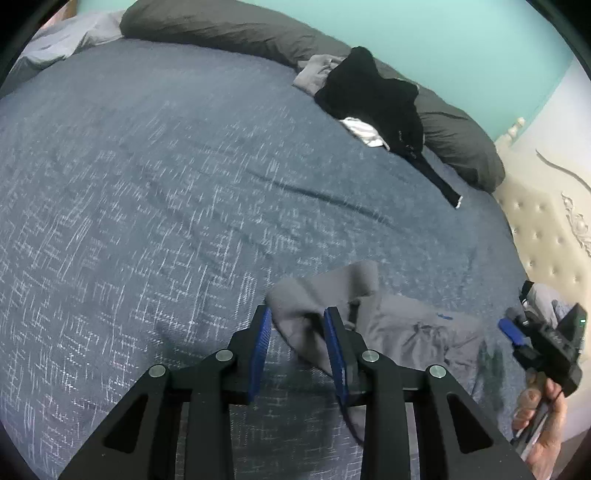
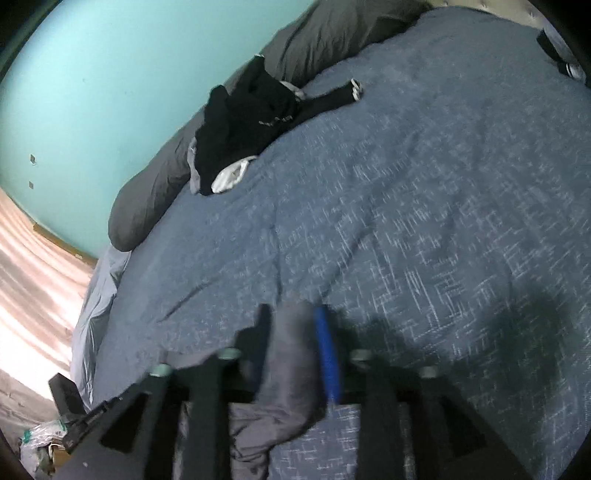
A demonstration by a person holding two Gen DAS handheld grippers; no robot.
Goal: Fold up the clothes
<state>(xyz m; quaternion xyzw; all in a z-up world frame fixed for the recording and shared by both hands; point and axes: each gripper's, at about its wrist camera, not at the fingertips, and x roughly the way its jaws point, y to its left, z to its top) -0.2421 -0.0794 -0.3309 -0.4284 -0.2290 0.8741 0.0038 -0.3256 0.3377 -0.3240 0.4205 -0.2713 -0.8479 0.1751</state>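
Note:
A grey garment (image 1: 413, 332) lies crumpled on the blue bedspread (image 1: 166, 184) at the near right. My left gripper (image 1: 299, 325) stands open over the garment's left end, a fold of grey cloth lying between its blue pads (image 1: 263, 332). Farther right a hand (image 1: 543, 417) holds my right gripper (image 1: 517, 332) above the garment's right end. In the blurred right wrist view my right gripper (image 2: 293, 328) is shut on the grey garment (image 2: 288, 369), which fills the gap between the fingers and hangs below them.
A pile of black, grey and white clothes (image 1: 373, 99) (image 2: 247, 122) rests at the far side against long dark grey pillows (image 1: 229, 26). A tufted cream headboard (image 1: 546, 240) lies to the right. The floor (image 2: 29, 277) drops off past the bed's left edge.

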